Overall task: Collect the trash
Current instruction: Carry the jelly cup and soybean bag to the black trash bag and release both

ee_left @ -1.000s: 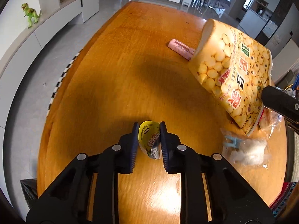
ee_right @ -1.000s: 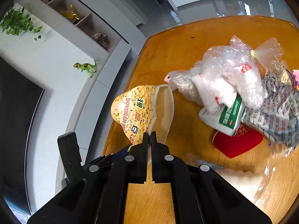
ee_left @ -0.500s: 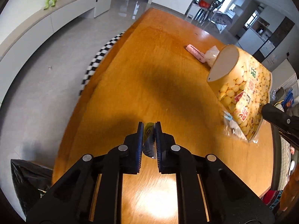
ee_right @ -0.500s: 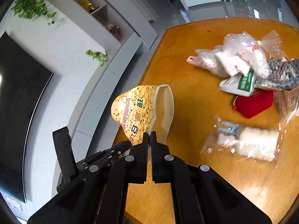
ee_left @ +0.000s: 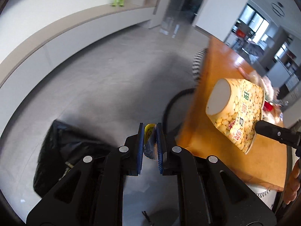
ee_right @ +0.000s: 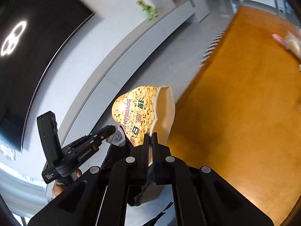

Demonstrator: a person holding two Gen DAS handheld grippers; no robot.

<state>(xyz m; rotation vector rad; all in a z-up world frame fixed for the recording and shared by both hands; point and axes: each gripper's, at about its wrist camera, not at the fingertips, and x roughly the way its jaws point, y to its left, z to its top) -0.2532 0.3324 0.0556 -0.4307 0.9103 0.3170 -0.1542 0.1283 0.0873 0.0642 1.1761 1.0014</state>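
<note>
Floor (ee_left: 94,79): grey, filling the left and far part of the left wrist view. Bench (ee_right: 244,113): orange wood, at right in both views, its far-right end carrying blurred plastic litter (ee_right: 291,43). Bin bag (ee_left: 62,150): black, open-mouthed, on the floor at near left below the left tongs. Paper cup (ee_right: 143,113): soybean-printed, tilted mouth-rightward, held off the bench by its rim in the right tongs (ee_right: 150,141), which were pinched tight on it; the same cup (ee_left: 237,113) appeared at right in the left view. Small wrapper (ee_left: 149,137): yellow and blue, crumpled, clamped between the narrow jaws of the left tongs (ee_left: 150,131), over the floor just right of the bag. Toy dinosaur (ee_right: 148,9): green, on a far shelf. Handling note: both items appeared en route to the bag; each should be brought squarely over the opening before the tongs let go, wrapper first since it seemed nearer, and the cup lowered well in so it cannot roll out.
</note>
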